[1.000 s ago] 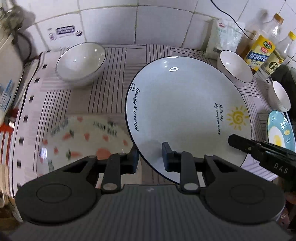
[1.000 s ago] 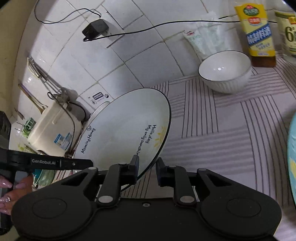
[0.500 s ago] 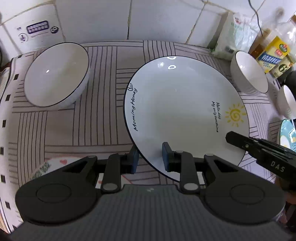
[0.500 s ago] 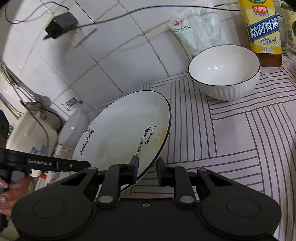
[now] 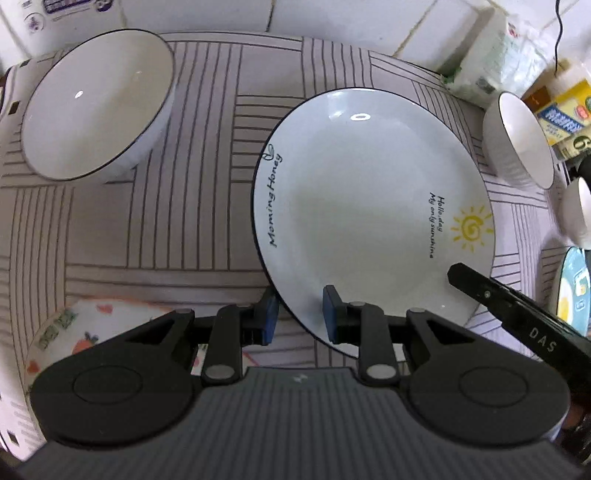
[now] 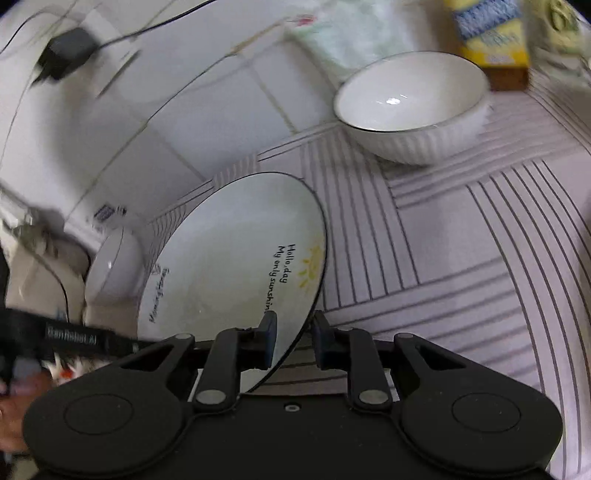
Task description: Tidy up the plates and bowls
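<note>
Both our grippers pinch one sunshine plate (image 5: pixel 369 218). Left view: our left gripper (image 5: pixel 300 320) is clamped on its near rim, above the striped cloth (image 5: pixel 155 221), big bowl (image 5: pixel 96 103) off left. Right view: right gripper (image 6: pixel 291 341) grips the plate's (image 6: pixel 229 266) edge, ribbed bowl (image 6: pixel 412 107) beyond.

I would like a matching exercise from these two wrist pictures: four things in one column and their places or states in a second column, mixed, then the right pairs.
Things
1. sun plate
2. carrot plate
3. large bowl
4. yellow-label bottle

Places or states
A. flat on the cloth, under the left gripper
B. held at its rim by both grippers
C. stands behind the ribbed bowl
D. empty, far left on the striped cloth

Pairs: 1-B, 2-A, 3-D, 4-C
</note>
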